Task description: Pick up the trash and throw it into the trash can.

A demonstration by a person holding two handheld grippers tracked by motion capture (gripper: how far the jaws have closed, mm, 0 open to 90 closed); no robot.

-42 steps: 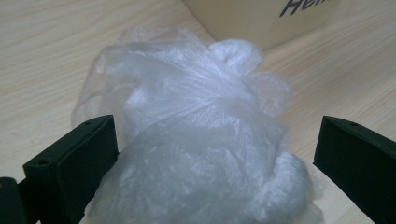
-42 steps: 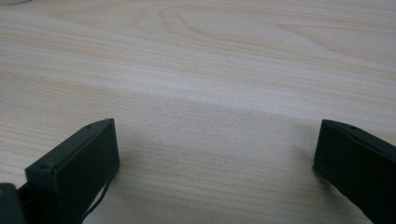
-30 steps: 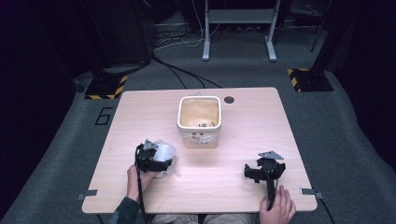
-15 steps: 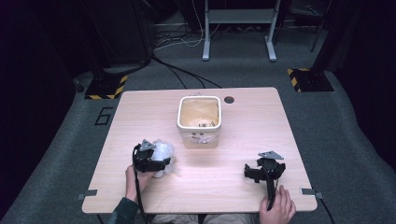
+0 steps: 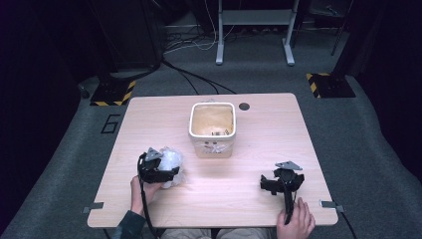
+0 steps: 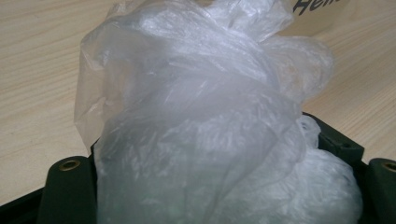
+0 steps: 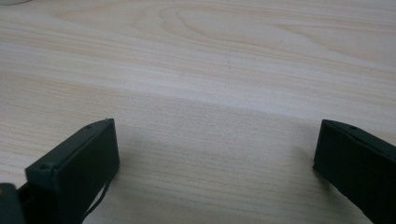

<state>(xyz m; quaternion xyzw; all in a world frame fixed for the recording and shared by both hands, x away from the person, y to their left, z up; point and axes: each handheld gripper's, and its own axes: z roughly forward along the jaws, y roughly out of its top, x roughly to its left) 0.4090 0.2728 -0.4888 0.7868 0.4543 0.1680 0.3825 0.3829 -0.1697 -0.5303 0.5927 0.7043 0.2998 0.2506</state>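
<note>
High view: left gripper [image 5: 166,169] pinches a crumpled clear plastic bag [image 5: 171,160] on the desk [image 5: 259,149], front-left of the white bin [image 5: 212,128]; its jaws have just been closing on the bag. Right gripper [image 5: 275,181] rests front-right. Left gripper view: bag [image 6: 196,121] bunched between jaws. Right gripper view: right gripper [image 7: 215,154] spread wide over bare desk [image 7: 210,70].

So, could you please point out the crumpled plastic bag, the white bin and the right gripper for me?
plastic bag [image 6: 196,116], left gripper view, on its crumpled middle.
white bin [image 5: 212,146], high view, on its front wall.
right gripper [image 7: 215,154], right gripper view, midway between its fingertips.
</note>
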